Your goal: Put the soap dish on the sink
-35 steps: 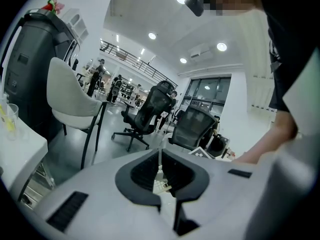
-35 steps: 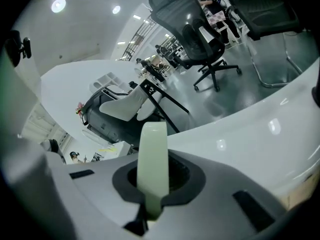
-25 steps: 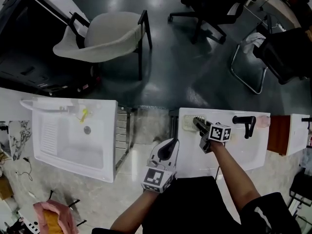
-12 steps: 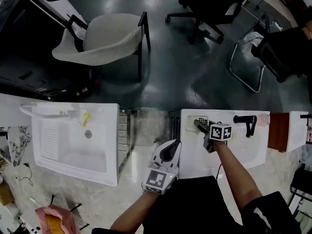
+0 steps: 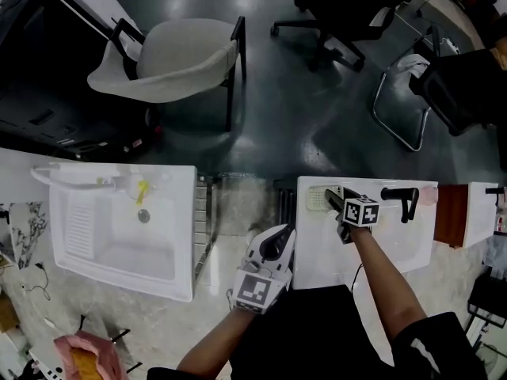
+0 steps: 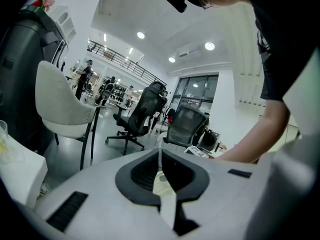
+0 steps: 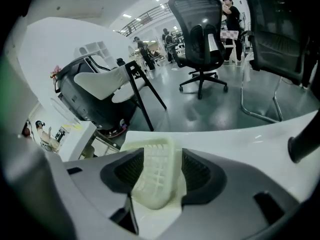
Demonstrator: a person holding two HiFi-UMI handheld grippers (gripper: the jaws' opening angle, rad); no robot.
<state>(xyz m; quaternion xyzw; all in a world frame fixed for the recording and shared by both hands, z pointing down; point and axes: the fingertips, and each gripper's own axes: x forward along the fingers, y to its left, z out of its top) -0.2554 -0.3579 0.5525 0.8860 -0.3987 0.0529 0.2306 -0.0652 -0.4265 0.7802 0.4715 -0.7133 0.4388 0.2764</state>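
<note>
The pale, slotted soap dish [image 5: 318, 199] [image 7: 157, 176] lies on the back left corner of the white sink [image 5: 313, 252], on its ledge [image 7: 240, 144]. My right gripper [image 5: 333, 199] [image 7: 161, 160] points down at it. Its jaws are opening, and the dish stands between them with a thin gap at each pad. My left gripper [image 5: 273, 241] [image 6: 160, 170] hovers at the sink's front left corner, shut and holding nothing.
A black faucet [image 5: 400, 200] [image 7: 302, 144] stands on the ledge right of the dish. To the left are a metal rack [image 5: 204, 212] and a second white sink [image 5: 119, 228]. A beige chair [image 5: 170, 58] and office chairs [image 5: 341, 14] stand beyond.
My right gripper's jaws have spread apart around the soap dish, and the hand has shifted slightly right. The dish now rests on the ledge. My left gripper has stayed put.
</note>
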